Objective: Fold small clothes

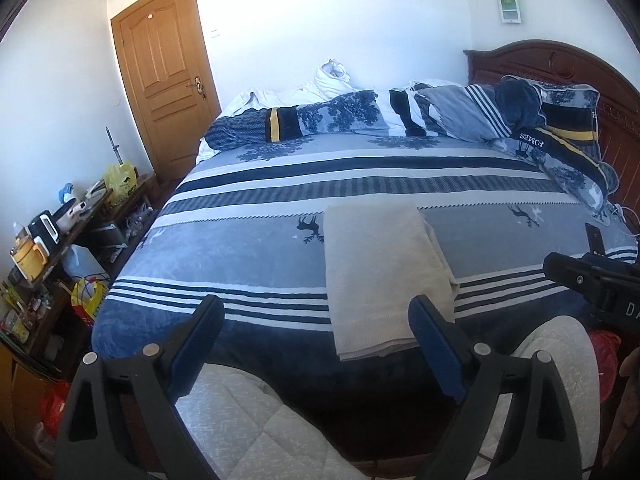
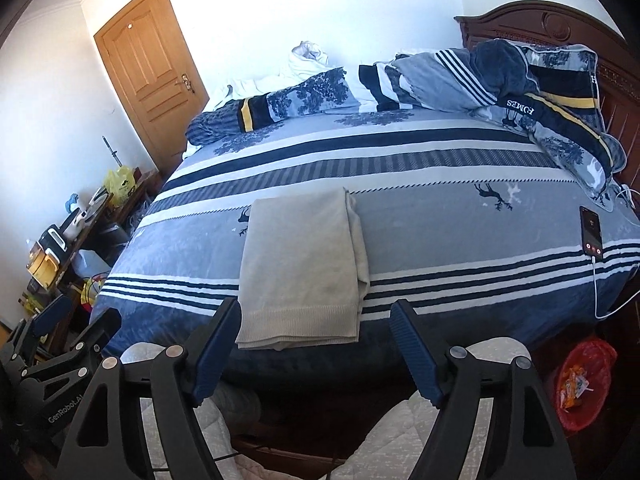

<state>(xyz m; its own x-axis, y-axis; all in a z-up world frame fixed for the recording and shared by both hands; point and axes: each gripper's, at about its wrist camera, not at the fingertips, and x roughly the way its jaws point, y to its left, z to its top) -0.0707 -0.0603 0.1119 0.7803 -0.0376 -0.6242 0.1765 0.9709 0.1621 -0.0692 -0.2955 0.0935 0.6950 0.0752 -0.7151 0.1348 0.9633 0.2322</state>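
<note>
Sunlit bedroom, a wooden door (image 1: 164,76) in the far corner: a wide bed (image 1: 248,248) under a blue, grey and white striped cover carries a beige knitted garment (image 1: 380,276), folded into a neat oblong with its ribbed hem at the near edge. Both sets of jaws stand wide apart and grasp nothing. The left gripper (image 1: 316,344) hangs above the foot of the bed, angled downward, the garment's near end showing between its blue-padded jaws, nearer the right one, untouched. The right gripper (image 2: 316,348) is tilted down likewise, the garment's hem lying between its jaws toward the left one, clear of both. Quilted white trousers (image 1: 264,432) of the person show beneath the grippers. A phone (image 2: 591,236) with a white cable lies on the bed's right side; crumpled bedding (image 1: 400,114) is heaped against the dark headboard (image 1: 560,60).
</note>
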